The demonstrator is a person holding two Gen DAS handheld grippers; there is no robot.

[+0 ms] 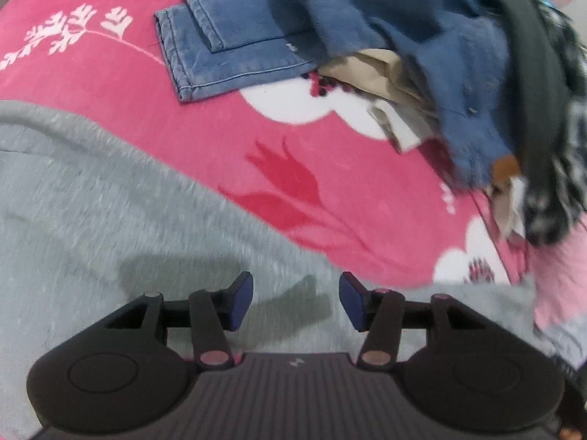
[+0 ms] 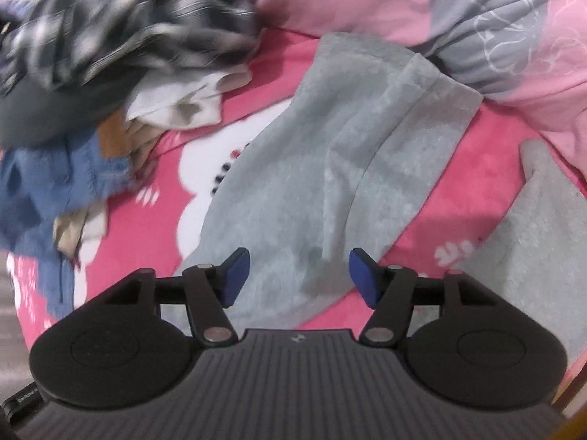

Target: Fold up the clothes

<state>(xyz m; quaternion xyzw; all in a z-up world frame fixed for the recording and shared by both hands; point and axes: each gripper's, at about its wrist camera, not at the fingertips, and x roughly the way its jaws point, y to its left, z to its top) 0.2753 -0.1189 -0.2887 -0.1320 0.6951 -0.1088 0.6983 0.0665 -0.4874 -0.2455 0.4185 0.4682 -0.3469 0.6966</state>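
Note:
A light grey fleece garment (image 1: 110,227) lies spread on the pink floral bedspread (image 1: 279,168). In the left wrist view my left gripper (image 1: 295,302) is open and empty, hovering over the grey garment near its far edge. In the right wrist view the same grey garment (image 2: 330,154) lies with a sleeve or leg stretched away, and another grey part (image 2: 539,227) lies at the right. My right gripper (image 2: 299,278) is open and empty just above the near end of the grey cloth.
Folded blue jeans (image 1: 234,44) lie at the back. A loose pile of clothes (image 1: 477,80) sits at the right, with blue, beige and black-and-white plaid pieces; it also shows in the right wrist view (image 2: 91,73). A pink and grey quilt (image 2: 495,25) lies behind.

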